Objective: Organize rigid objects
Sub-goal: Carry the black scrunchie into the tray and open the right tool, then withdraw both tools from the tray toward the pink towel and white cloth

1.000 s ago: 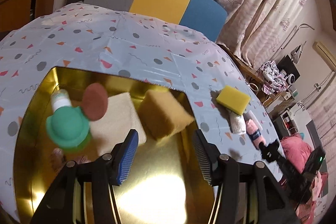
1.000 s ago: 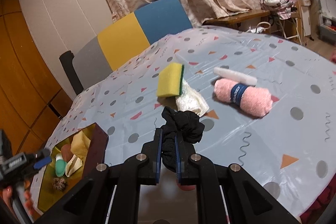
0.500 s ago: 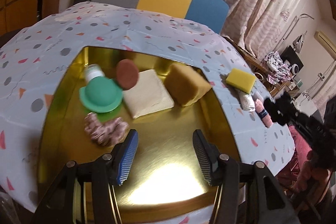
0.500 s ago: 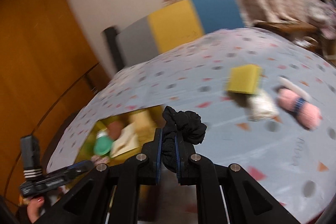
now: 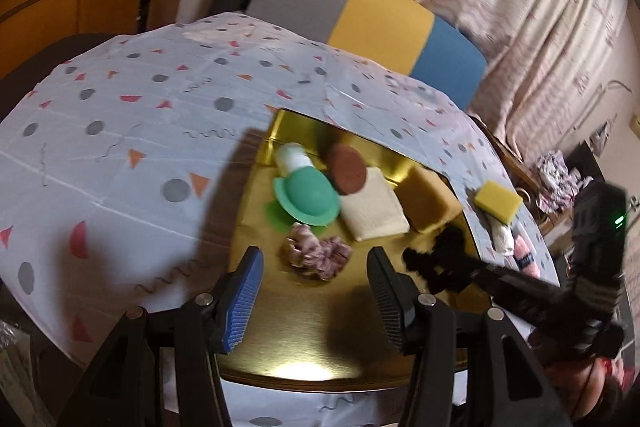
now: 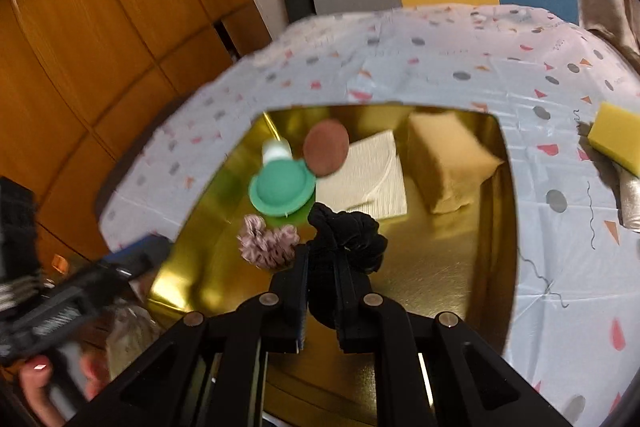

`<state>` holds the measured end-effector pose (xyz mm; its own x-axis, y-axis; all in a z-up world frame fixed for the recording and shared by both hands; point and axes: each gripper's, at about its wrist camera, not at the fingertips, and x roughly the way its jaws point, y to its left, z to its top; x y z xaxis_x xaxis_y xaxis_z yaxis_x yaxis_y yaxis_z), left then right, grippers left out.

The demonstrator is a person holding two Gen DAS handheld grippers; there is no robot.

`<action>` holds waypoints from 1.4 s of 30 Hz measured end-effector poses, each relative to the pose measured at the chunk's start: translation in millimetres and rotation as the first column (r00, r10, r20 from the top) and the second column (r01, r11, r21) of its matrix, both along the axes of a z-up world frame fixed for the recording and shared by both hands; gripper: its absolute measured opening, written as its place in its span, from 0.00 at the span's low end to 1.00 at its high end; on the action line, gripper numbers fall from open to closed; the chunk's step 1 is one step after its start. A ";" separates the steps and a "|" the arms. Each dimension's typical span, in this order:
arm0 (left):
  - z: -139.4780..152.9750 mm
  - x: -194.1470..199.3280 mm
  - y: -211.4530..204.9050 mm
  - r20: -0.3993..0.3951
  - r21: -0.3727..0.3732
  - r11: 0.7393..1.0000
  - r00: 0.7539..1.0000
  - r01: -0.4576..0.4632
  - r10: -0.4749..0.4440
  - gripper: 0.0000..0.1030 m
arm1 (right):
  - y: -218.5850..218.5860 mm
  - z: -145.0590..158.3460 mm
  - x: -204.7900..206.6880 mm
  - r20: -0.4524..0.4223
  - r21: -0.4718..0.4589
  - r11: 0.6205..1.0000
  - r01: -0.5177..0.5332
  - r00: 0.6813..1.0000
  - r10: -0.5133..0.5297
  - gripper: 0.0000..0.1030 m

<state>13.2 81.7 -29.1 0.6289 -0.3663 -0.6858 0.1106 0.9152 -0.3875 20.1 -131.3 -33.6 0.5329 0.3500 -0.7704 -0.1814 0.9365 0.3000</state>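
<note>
Right wrist view: the right gripper point(image 6: 322, 281) pinches a black scrunchie point(image 6: 344, 235) over the gold tray point(image 6: 452, 267), just beside a pink scrunchie point(image 6: 268, 241) (lying on the tray floor). Left gripper point(image 5: 316, 291) hangs above the tray's near edge, jaws wide, holding nothing.

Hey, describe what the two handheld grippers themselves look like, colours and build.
Both are black, angular linkage frames with silver pivot bolts. The left gripper has ribbed finger pads, one blue, the other looking dark. The right gripper shows a blue pad edge; seen from the left wrist, its body carries a small green light. A pink-painted fingernail shows at the left handle.
</note>
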 end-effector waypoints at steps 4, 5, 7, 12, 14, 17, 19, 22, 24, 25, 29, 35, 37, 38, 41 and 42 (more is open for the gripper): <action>4.5 0.9 10.0 0.015 -0.016 0.999 0.999 -0.029 0.029 0.53 | 10.6 -14.4 8.5 -0.073 0.009 1.000 -0.019 0.997 0.019 0.26; 4.9 0.7 10.7 0.015 -0.017 0.999 0.999 -0.031 0.032 0.53 | 12.3 -15.6 8.0 -0.078 0.004 1.000 -0.021 0.997 0.022 0.33; 4.5 0.0 11.6 0.015 -0.020 0.999 0.999 -0.033 0.033 0.53 | 14.1 -13.1 6.7 -0.066 -0.020 1.000 -0.010 0.998 0.009 0.60; 0.5 -0.6 6.2 0.004 -0.018 1.000 1.000 -0.023 0.023 0.53 | 7.5 1.9 -4.6 -0.006 -0.010 1.000 -0.001 1.000 0.001 0.61; -0.9 -1.4 2.8 0.000 -0.013 1.000 1.000 -0.015 0.015 0.53 | 0.8 7.9 -8.8 0.020 -0.011 1.000 0.025 0.999 -0.025 0.61; -3.3 -2.4 -1.6 -0.006 -0.013 1.000 1.000 0.003 -0.003 0.53 | -8.8 11.8 -11.9 0.037 -0.015 0.998 0.059 0.998 -0.058 0.61; -5.5 -3.3 -5.0 -0.012 -0.016 1.000 1.000 0.018 -0.018 0.53 | -14.3 10.4 -11.8 0.035 0.004 0.998 0.068 0.997 -0.068 0.61; -7.8 -4.3 -10.1 -0.019 -0.025 0.999 0.999 0.038 -0.038 0.53 | -24.0 9.9 -15.5 0.038 0.033 0.995 0.091 0.995 -0.092 0.61; -9.6 -5.5 -15.0 -0.025 -0.032 0.998 0.998 0.052 -0.052 0.53 | -31.5 11.6 -18.4 0.049 0.046 0.994 0.104 0.993 -0.106 0.61; -9.9 -5.5 -16.9 -0.027 -0.032 0.998 0.998 0.056 -0.057 0.53 | -34.6 12.1 -19.8 0.056 0.047 0.993 0.111 0.992 -0.113 0.61; -8.2 -8.2 -33.2 -0.030 -0.025 0.995 0.995 0.092 -0.093 0.53 | -55.9 18.2 -28.1 0.102 0.024 0.987 0.159 0.982 -0.161 0.61; 2.8 -16.2 -74.2 -0.005 -0.002 0.984 0.984 0.179 -0.179 0.53 | -110.2 11.8 -39.5 0.107 0.002 0.965 0.264 0.959 -0.262 0.61; 5.8 -18.2 -91.3 0.000 -0.006 0.977 0.977 0.214 -0.214 0.53 | -133.2 6.9 -45.4 0.092 0.016 0.951 0.309 0.947 -0.309 0.61; 6.5 -18.7 -98.9 -0.002 -0.007 0.973 0.973 0.231 -0.231 0.53 | -144.4 5.0 -48.5 0.086 0.022 0.943 0.331 0.939 -0.332 0.61; 8.6 -20.2 -128.7 -0.013 0.004 0.956 0.956 0.292 -0.292 0.53 | -174.8 -0.4 -58.4 0.082 0.023 0.921 0.389 0.917 -0.390 0.62; 9.7 -21.4 -140.6 -0.014 0.007 0.949 0.949 0.316 -0.316 0.53 | -184.9 -2.8 -61.8 0.079 0.018 0.914 0.406 0.910 -0.406 0.61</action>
